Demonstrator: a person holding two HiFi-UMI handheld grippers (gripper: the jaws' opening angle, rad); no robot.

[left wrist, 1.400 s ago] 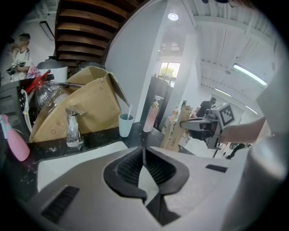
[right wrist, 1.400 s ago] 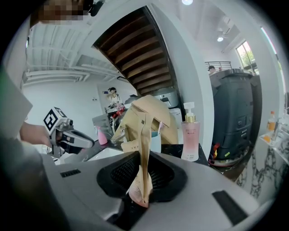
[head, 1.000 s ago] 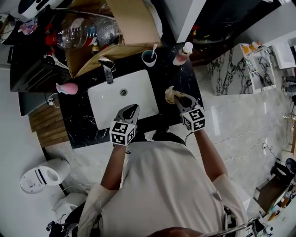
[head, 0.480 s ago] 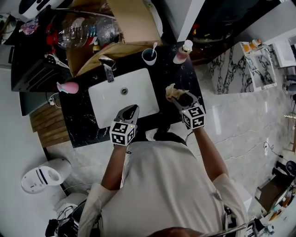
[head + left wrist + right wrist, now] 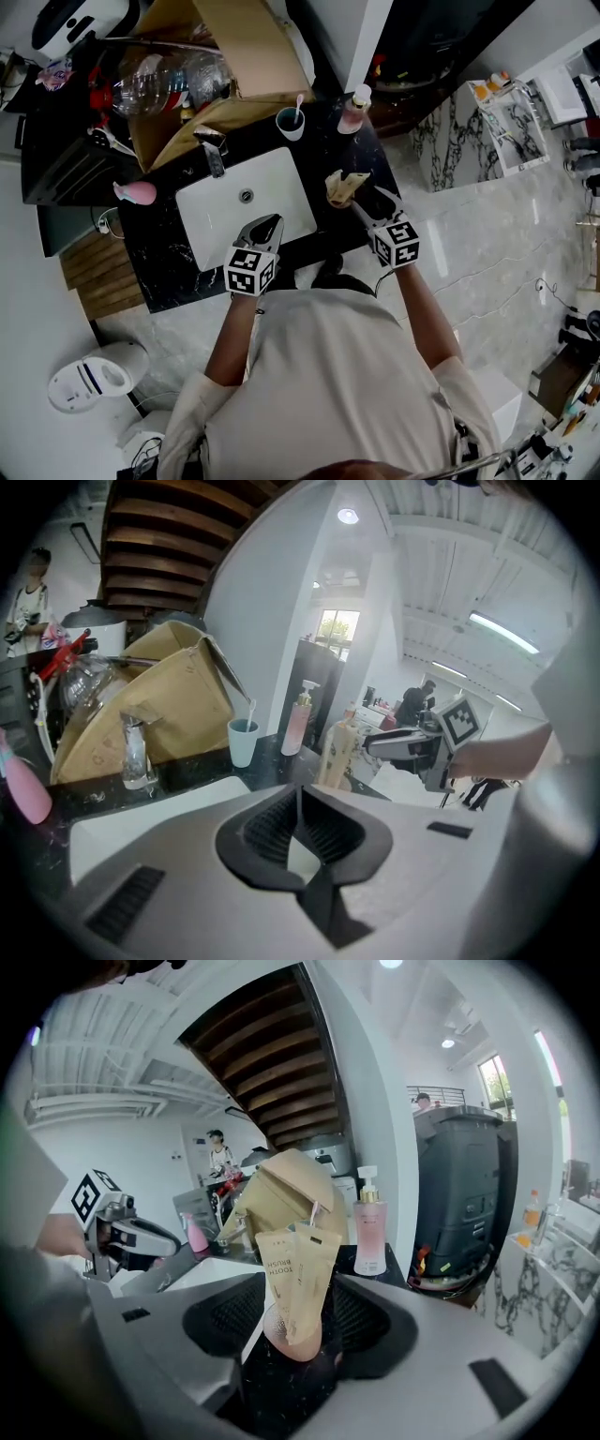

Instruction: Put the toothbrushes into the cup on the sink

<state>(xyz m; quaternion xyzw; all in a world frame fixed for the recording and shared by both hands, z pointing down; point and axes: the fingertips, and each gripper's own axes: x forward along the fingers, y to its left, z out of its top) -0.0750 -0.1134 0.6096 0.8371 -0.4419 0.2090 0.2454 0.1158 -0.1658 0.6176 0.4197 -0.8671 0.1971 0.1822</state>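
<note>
Right of sink [image 5: 281, 187], my right fingers [image 5: 216, 1321] just spread, toothbrush packets [image 5: 295, 1279] between, untouched; left fingers [image 5: 267, 832] pressed together.

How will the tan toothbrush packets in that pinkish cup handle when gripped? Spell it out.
The toothbrush packets look like thin paper sleeves: probably light and crushable. They stand tall and leaning in the pinkish cup, so a push may tip them. The right gripper has just been opening its jaws; they flank the cup without pressing.
</note>
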